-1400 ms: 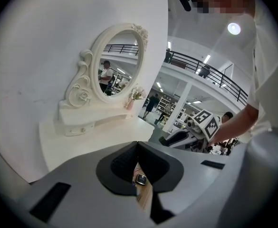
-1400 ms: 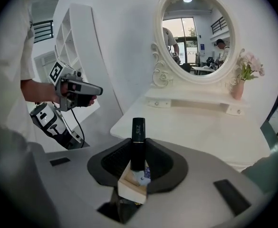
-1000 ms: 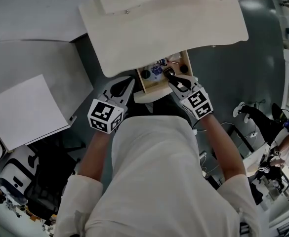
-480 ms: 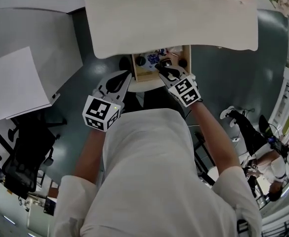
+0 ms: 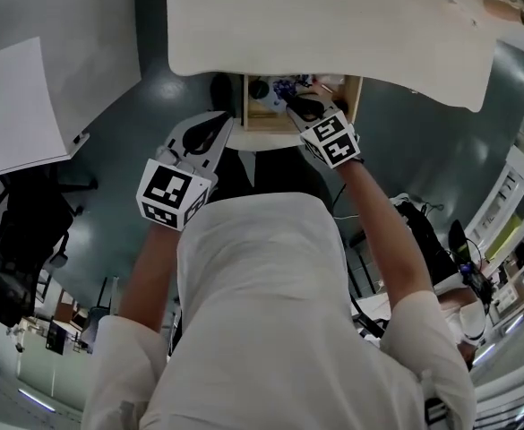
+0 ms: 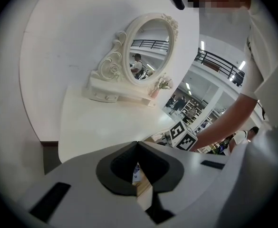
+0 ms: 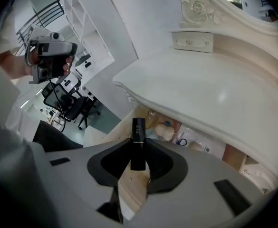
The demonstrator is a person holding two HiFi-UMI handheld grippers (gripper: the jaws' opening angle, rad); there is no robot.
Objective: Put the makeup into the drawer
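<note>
**Desk:** Where is the makeup right now?

**Me:** In my right claw [image 7: 138, 144]. It's a black tube [image 7: 138, 127], clamped between the two pads, with its top end poking out past the tips.

**Desk:** And the drawer?

**Me:** The drawer [image 5: 263, 120] is pulled out from under the white bench [image 5: 333, 25]. In the head view my right claw sits over its open top, towards the right half. In the right claw's own view, the tube stands in front of the drawer's inside, where a few small things [image 7: 167, 132] lie. I cannot tell whether the tube touches anything in there.

**Desk:** What about the left side?

**Me:** My left claw [image 5: 222, 125] is just left of the drawer, outside it and clear of the wood. Its jaws are together at the tips, with nothing between them. Its view looks up over the bench to an oval mirror [image 6: 148, 56] in a carved white frame, which stands on the far part of the top.
</note>
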